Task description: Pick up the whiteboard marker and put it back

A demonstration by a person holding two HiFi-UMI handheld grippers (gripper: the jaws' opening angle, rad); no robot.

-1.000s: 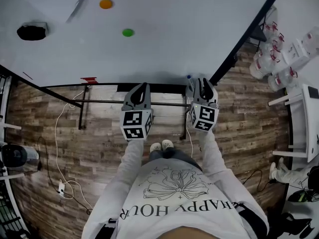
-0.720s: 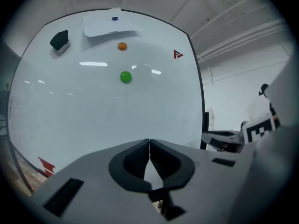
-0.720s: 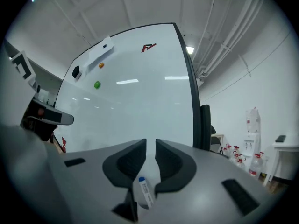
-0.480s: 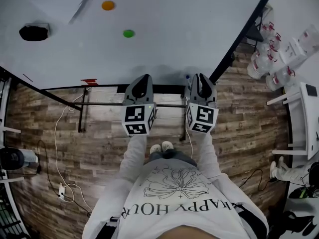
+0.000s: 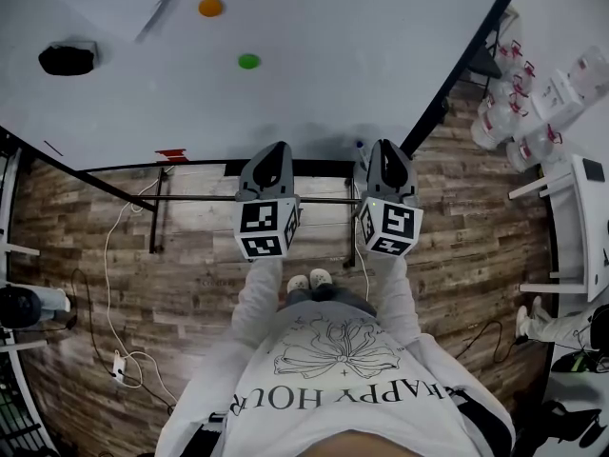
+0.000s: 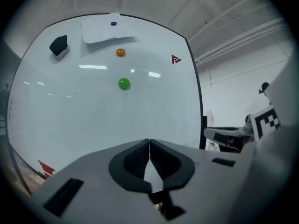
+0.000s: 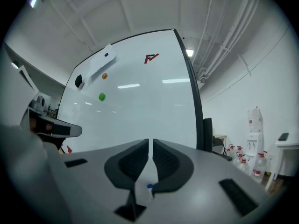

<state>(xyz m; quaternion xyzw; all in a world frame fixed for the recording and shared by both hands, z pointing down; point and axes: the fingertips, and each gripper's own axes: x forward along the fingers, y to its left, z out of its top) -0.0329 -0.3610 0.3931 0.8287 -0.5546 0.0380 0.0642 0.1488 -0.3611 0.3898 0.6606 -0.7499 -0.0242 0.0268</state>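
Note:
The whiteboard marker [image 5: 360,146] shows as a small blue-capped stick on the black tray [image 5: 314,168] at the whiteboard's [image 5: 314,93] lower edge, just left of my right gripper [image 5: 385,150]. In the right gripper view the marker [image 7: 149,188] appears low down, below the jaws and not between the pads. My right gripper [image 7: 151,141] has just been closing; its jaws stand nearly together with only a thin slit and nothing in it. My left gripper [image 5: 271,152] hovers beside it, and in its own view the left gripper [image 6: 149,141] is shut and empty.
On the board are a black eraser [image 5: 67,59], an orange magnet [image 5: 210,8] and a green magnet [image 5: 248,61]. Several water bottles [image 5: 514,112] and a white table [image 5: 580,227] stand at the right. A cable [image 5: 124,284] trails over the wood floor.
Both grippers have risen a little toward the camera, the right one more. The marker's blue cap has stayed in place on the tray.

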